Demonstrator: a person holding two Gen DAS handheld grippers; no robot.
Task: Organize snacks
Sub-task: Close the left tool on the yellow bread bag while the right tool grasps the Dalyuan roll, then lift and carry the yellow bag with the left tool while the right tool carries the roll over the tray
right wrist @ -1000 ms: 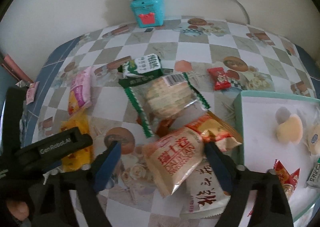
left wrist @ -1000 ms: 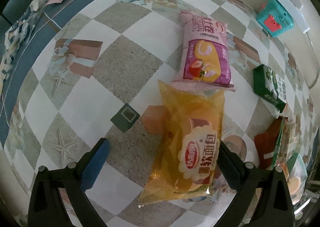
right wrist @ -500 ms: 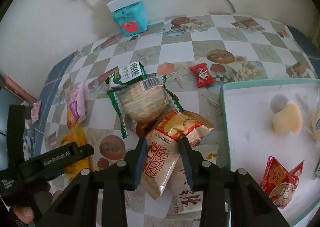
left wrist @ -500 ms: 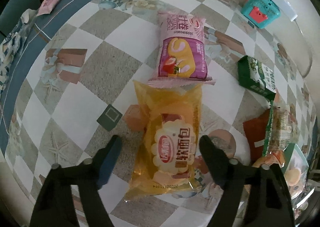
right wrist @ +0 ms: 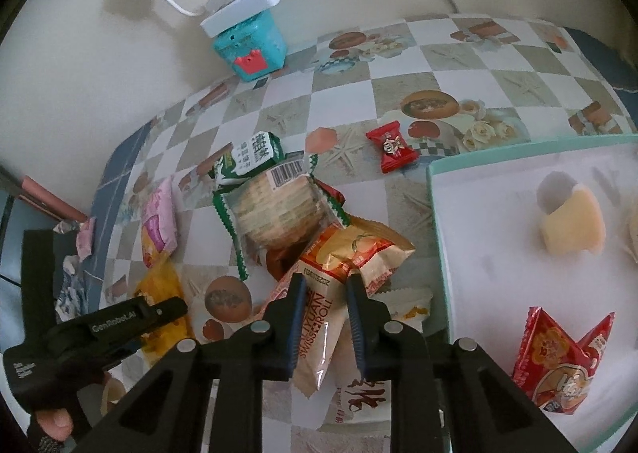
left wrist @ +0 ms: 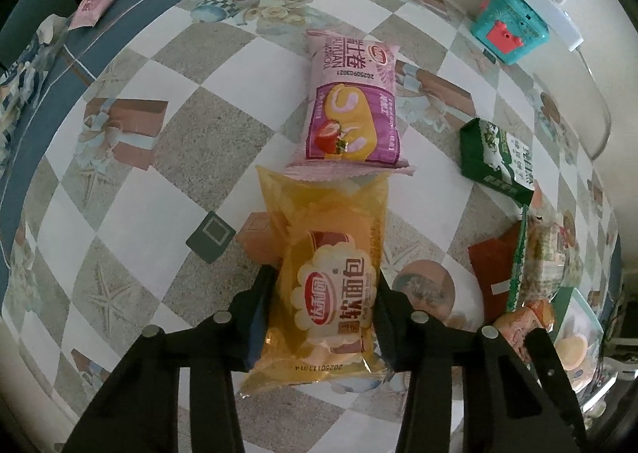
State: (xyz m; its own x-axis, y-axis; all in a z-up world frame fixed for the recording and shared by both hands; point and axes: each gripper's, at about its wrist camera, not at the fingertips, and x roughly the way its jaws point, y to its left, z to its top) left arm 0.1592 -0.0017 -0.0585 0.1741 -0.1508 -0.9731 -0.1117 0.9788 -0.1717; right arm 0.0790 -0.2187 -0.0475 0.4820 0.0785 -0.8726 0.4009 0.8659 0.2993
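a: left wrist view first. left gripper points down at the bench, jaws closing on the yellow soft-bread packet. pads sit against both long sides of it and the wrapper looks pinched in, so i read it as gripped. the packet's far end tucks under the pink strawberry swiss roll packet, so that one may get dragged if the yellow one lifts.

b: anything else there?

a: green milk carton to the right, well apart. small pink sachet near the far left edge. teal toy box against the wall, not a snack.

b: right wrist view?

a: right gripper has its jaws nearly shut, clamped on the orange swiss roll packet, which lies on the pile beside the tray. rice cracker pack just behind it, white packet under it, red candy further back on the bench.

b: progress?

a: early, i'd say. teal-rimmed tray holds a pale yellow wrapped piece and a red packet, plus something cut off at the right edge. most snacks are on the bench outside it: two gripped, not yet moved over, and at least six more left.
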